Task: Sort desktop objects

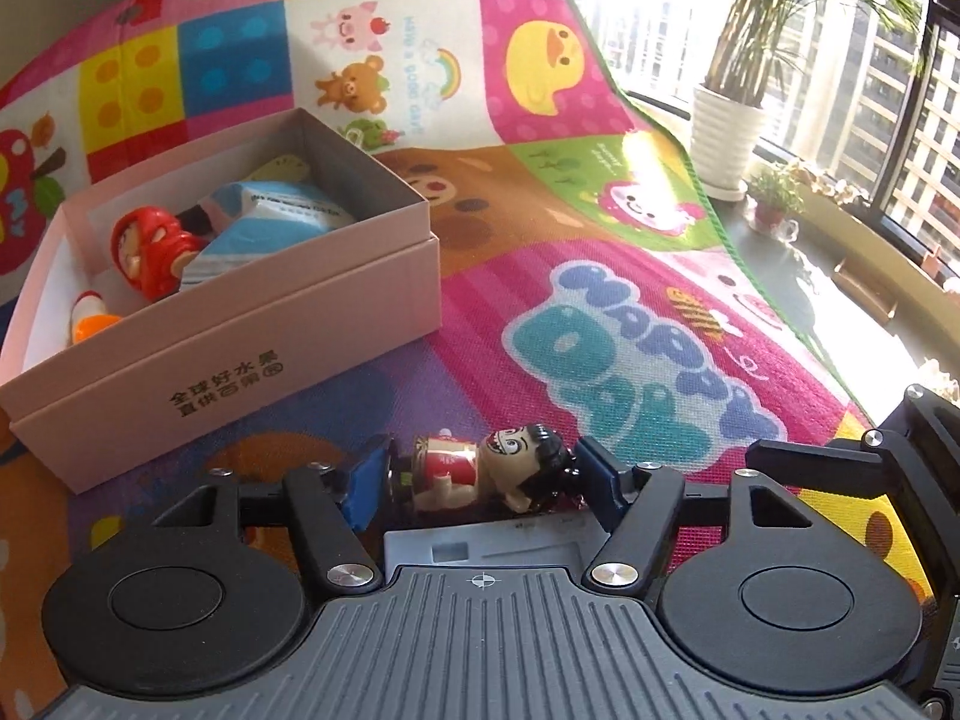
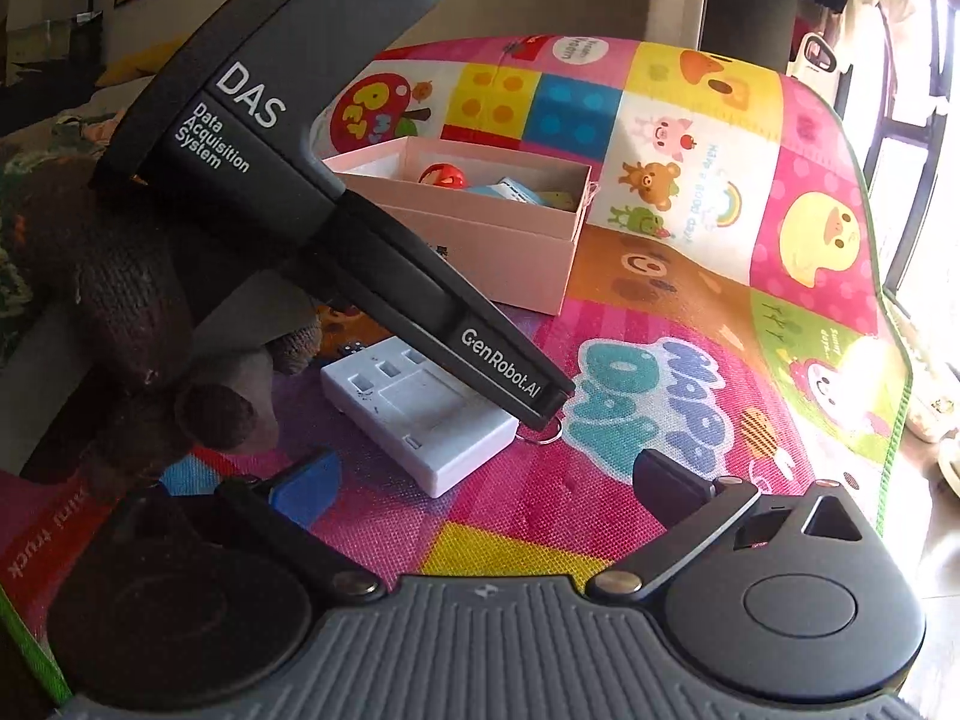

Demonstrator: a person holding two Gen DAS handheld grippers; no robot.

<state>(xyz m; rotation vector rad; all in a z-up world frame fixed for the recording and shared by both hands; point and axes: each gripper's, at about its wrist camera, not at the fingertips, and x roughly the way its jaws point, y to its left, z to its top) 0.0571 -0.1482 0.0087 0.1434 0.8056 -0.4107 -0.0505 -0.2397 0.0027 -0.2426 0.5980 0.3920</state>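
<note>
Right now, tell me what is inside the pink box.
Inside the pink box: a red round-headed figurine, a blue-and-white packet and an orange-and-white piece. The packet hides whatever lies beneath it; the near wall hides the floor.

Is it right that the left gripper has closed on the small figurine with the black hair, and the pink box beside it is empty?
Not quite: the pink box is not empty. The left wrist view shows a red figure and a blue packet inside. The left gripper does hold the black-haired figurine.

A glossy plastic figurine (image 1: 489, 468) lies on a woven cloth mat (image 1: 540, 276), near a matt pink cardboard box (image 1: 240, 324) and a smooth white plastic case (image 2: 420, 420).
</note>
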